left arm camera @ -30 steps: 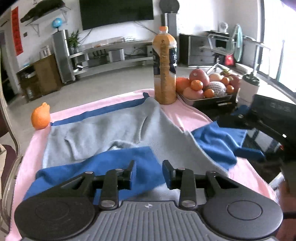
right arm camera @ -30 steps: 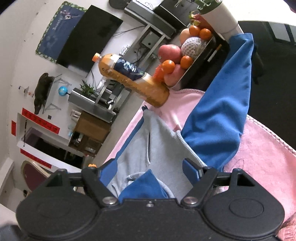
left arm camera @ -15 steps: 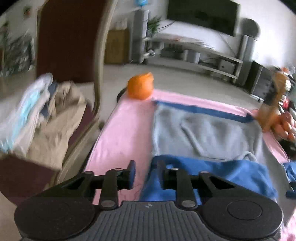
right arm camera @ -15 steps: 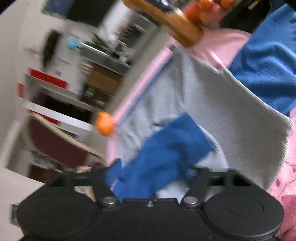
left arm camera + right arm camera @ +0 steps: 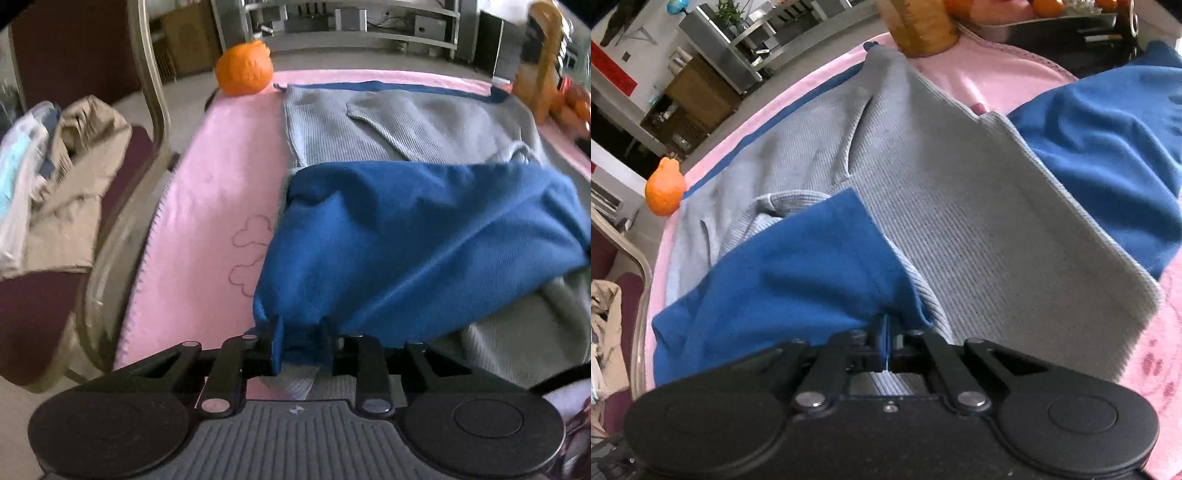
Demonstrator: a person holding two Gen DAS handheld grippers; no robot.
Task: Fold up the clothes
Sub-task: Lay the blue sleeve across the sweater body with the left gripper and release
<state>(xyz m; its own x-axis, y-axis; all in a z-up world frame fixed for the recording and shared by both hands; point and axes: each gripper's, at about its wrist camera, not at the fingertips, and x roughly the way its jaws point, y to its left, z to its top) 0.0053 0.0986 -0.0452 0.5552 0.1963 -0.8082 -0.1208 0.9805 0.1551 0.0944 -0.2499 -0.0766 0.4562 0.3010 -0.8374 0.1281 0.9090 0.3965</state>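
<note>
A grey ribbed sweater [image 5: 399,122] [image 5: 942,206] with blue sleeves and a blue hem lies spread on a pink blanket [image 5: 218,184] [image 5: 986,74]. One blue sleeve [image 5: 424,236] [image 5: 790,269] lies folded across the grey body. My left gripper [image 5: 301,347] is shut on the near left edge of that sleeve, with a bit of grey fabric under it. My right gripper [image 5: 888,347] is shut on the sleeve's other near edge at the shoulder seam. The second blue sleeve [image 5: 1108,155] lies spread out to the right.
An orange [image 5: 244,69] [image 5: 665,188] sits at the blanket's far left corner. A juice bottle [image 5: 543,62] [image 5: 919,26] and a tray of fruit [image 5: 1052,14] stand at the far right. A chair [image 5: 122,206] with piled clothes [image 5: 55,177] stands left of the table.
Both grippers dropped to the near edge of the folded blue sleeve and went from open to shut on it. The left one swung left and then back toward the sweater.
</note>
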